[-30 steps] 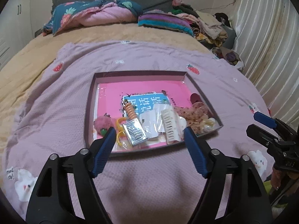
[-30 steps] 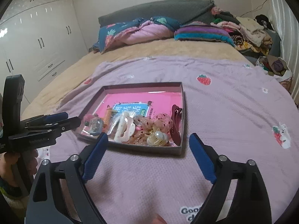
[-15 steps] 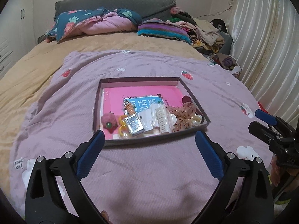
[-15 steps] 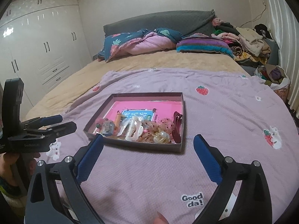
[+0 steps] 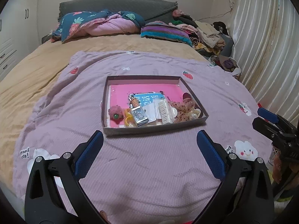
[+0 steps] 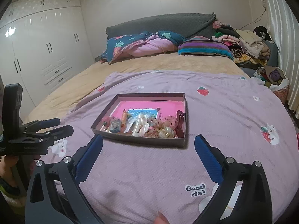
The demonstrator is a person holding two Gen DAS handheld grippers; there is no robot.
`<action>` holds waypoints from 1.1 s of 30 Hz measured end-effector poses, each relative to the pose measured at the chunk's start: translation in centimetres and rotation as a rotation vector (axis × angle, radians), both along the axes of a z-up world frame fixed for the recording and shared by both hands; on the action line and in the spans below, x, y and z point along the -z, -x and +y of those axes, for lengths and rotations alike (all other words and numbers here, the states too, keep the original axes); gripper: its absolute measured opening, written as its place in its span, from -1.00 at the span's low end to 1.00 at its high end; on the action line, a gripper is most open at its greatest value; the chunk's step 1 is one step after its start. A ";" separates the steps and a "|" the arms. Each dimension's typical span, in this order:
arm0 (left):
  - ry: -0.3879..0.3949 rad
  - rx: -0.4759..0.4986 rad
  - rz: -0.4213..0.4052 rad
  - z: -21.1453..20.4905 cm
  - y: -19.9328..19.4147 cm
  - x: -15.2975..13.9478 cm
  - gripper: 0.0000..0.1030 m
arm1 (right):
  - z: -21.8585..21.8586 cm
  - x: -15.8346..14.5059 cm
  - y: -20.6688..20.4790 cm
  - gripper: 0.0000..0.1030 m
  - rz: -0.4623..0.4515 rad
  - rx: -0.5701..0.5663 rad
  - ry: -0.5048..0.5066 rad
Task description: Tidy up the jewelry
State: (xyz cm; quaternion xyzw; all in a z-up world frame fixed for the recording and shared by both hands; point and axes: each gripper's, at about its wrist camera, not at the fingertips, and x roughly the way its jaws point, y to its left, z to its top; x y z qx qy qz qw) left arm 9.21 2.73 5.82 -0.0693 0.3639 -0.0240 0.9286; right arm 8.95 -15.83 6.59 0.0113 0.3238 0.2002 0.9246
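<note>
Soft lilac blanket (image 5: 149,168) lies under everything, and over it the left gripper (image 5: 149,143) and right gripper (image 6: 148,145) have just been opening, both spread wide with nothing between them. Just beyond sits the shallow box (image 5: 155,128), its clips and trinkets (image 5: 155,110) heaped along the near wall. Reaching into that tangle could drag several pieces together, and the yielding bedding could let the box tip.

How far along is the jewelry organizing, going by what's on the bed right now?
Looks near done: the hair clips, scrunchie and trinkets all sit in the shallow box on the purple blanket, with nothing loose around it. Nothing is in hand: the left claw and right claw are both empty, their jaws having just been opening, short of the box. Inside, the pieces are heaped along the near edge; sorting them may remain.
</note>
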 end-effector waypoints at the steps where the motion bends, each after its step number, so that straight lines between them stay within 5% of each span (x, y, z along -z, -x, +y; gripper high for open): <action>1: 0.000 -0.001 -0.001 0.0 0.2 0.0 0.82 | 0.0 -0.1 0.1 0.92 -0.001 0.001 -0.001; 15: -0.001 -0.012 -0.016 -0.1 2.8 0.4 0.82 | 0.1 -0.3 2.3 0.92 -0.017 0.011 0.007; 33: -0.005 -0.037 -0.002 -0.4 5.0 4.4 0.82 | 0.2 2.9 4.2 0.92 -0.029 0.031 0.044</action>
